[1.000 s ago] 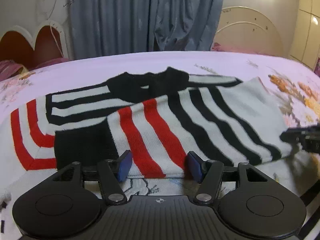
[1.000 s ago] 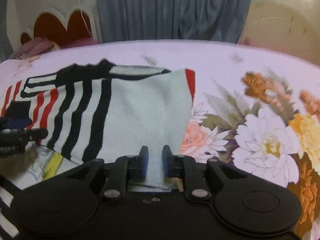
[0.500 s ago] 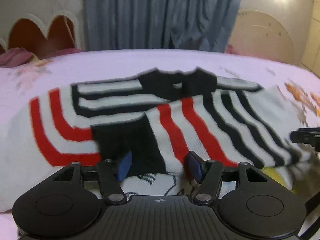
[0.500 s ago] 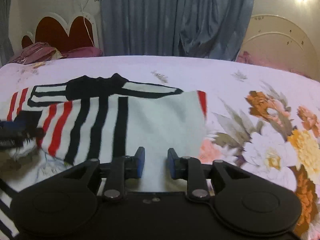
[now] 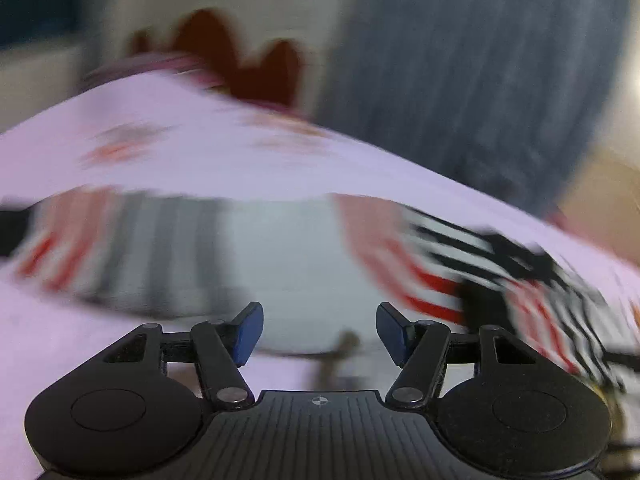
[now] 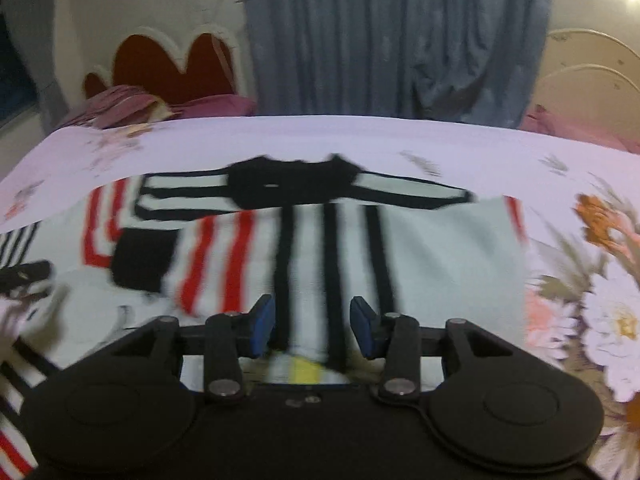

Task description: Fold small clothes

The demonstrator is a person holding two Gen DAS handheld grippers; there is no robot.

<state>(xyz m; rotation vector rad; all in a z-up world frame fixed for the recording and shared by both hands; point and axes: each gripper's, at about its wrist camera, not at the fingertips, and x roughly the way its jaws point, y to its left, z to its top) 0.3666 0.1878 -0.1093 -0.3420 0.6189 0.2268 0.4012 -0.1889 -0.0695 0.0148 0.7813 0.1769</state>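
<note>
Striped sweater (image 6: 304,236) spread flat across the centre of the frame on a floral bed (image 6: 580,280), right gripper (image 6: 312,330) jaws held wide apart, nothing gripped, left gripper (image 5: 318,334) jaws likewise parted and empty, left view blurred.

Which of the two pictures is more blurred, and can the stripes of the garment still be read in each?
The left wrist view is heavily motion-smeared: the striped garment shows washed-out bands, only the open left gripper is sharp. The right wrist view is mildly blurred; the garment's black and red stripes read clearly beyond the open right gripper.
</note>
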